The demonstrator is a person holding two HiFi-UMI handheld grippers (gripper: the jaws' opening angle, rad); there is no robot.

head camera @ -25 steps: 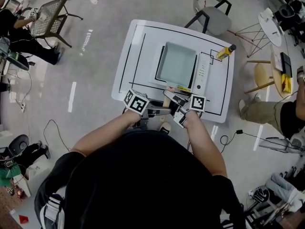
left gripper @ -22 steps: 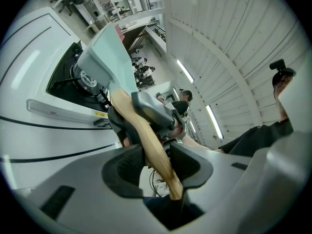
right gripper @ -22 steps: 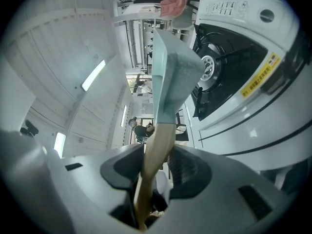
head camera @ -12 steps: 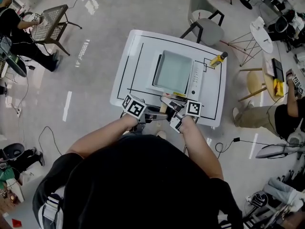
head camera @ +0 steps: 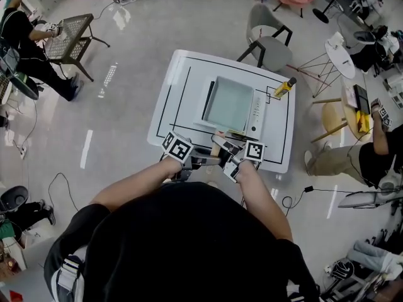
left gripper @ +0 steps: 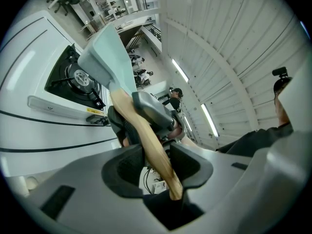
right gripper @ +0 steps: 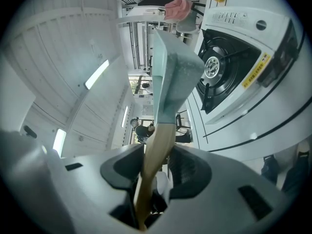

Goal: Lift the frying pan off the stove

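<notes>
Left gripper (left gripper: 156, 165): jaws are clamping the wooden handle (left gripper: 139, 126).
Right gripper (right gripper: 155, 172): jaws are pinching the same handle from the opposite side.
Frying pan (head camera: 230, 102): is hanging over the stove (head camera: 257, 111), seemingly clear of the burner (right gripper: 210, 67).
Axis: the handle is pointing back at the person, with the pan lying ahead of both grippers, about equally near.
Materials: square, matte, pale-green pan; smooth light wood; black grate.

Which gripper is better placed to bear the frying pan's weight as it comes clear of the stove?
Probably the right gripper: it clamps the wooden handle nearer the frying pan. The left gripper is shut on the handle's end, behind the right one.
</notes>
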